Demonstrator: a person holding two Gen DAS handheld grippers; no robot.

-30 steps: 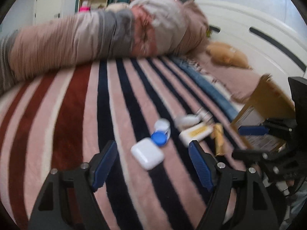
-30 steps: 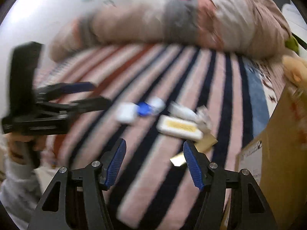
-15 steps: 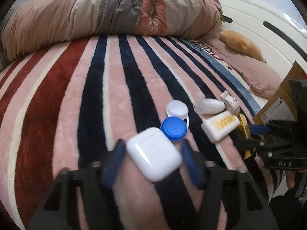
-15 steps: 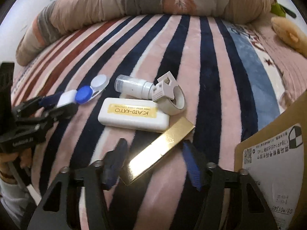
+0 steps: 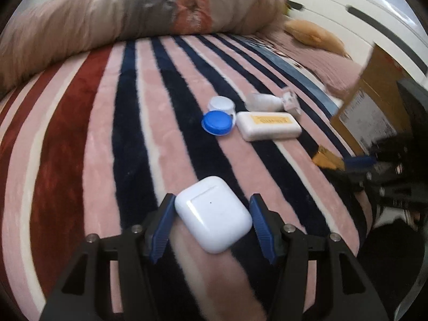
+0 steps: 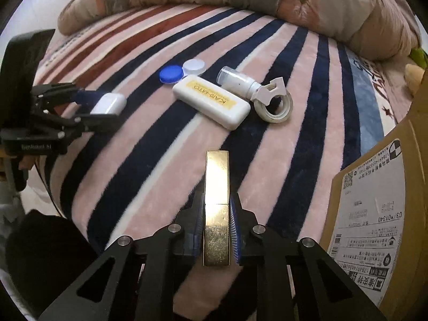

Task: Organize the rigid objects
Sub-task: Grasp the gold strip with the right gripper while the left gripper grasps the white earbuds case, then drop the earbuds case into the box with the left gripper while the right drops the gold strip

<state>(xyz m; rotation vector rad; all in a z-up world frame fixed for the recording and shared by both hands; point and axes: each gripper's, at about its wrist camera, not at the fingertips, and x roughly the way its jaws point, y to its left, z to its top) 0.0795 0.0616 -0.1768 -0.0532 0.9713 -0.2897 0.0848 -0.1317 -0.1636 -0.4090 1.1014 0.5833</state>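
Observation:
My left gripper (image 5: pixel 211 214) is shut on a white earbuds case (image 5: pixel 213 213), its pads pressing both sides above the striped blanket (image 5: pixel 88 139); it also shows in the right wrist view (image 6: pixel 108 103). My right gripper (image 6: pixel 216 222) is shut on a gold rectangular box (image 6: pixel 216 187), held lengthwise between the pads. On the blanket lie a blue and white contact lens case (image 6: pixel 182 71), a white box with a yellow label (image 6: pixel 211 101), a small white bottle (image 6: pixel 236 80) and a tape roll (image 6: pixel 274 104).
A cardboard box (image 6: pixel 374 214) stands at the right edge of the bed. A rolled quilt (image 5: pixel 133 13) lies across the far side. A tan plush toy (image 5: pixel 313 33) sits near the white headboard.
Both grippers have closed: the left on the earbuds case and pulled it back from the lens case, the right on the gold box, now turned lengthwise and lifted.

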